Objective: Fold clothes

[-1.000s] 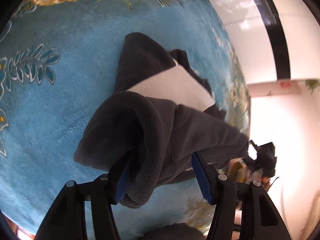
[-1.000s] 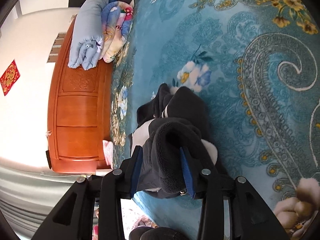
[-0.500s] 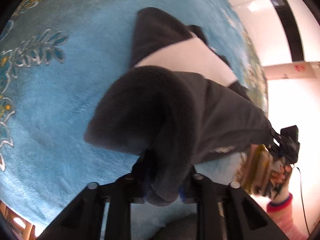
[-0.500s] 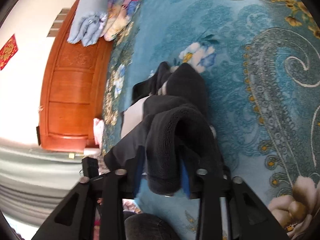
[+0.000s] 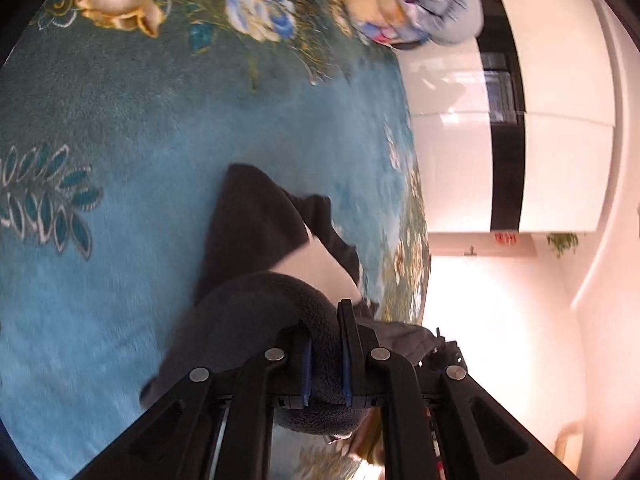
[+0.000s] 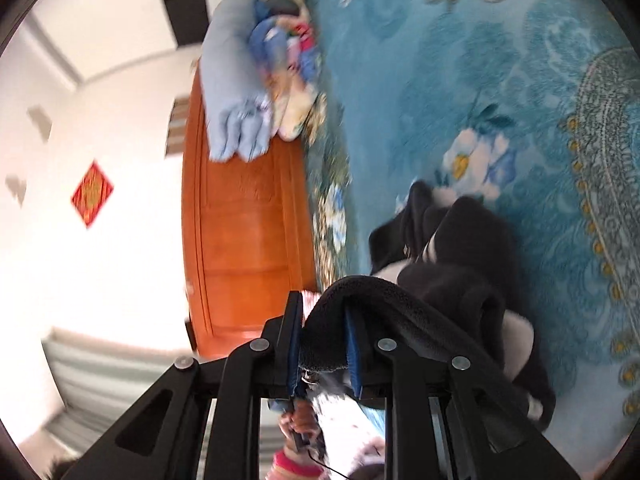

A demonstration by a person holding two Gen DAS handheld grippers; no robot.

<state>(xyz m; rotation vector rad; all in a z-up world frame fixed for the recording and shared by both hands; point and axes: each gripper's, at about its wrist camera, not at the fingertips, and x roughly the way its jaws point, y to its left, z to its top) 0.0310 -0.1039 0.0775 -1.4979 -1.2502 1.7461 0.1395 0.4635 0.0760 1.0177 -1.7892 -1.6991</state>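
Your left gripper (image 5: 326, 354) is clamped on a thick, nubbly fold of the dark grey fleece garment (image 5: 256, 240), whose white panel (image 5: 320, 270) shows smooth beside the pile. It lies crumpled on the plush blue floral blanket (image 5: 140, 140). Your right gripper (image 6: 324, 354) pinches another rounded fleece edge, near the glossy orange wooden headboard (image 6: 244, 216) and rolled quilts (image 6: 236, 84).
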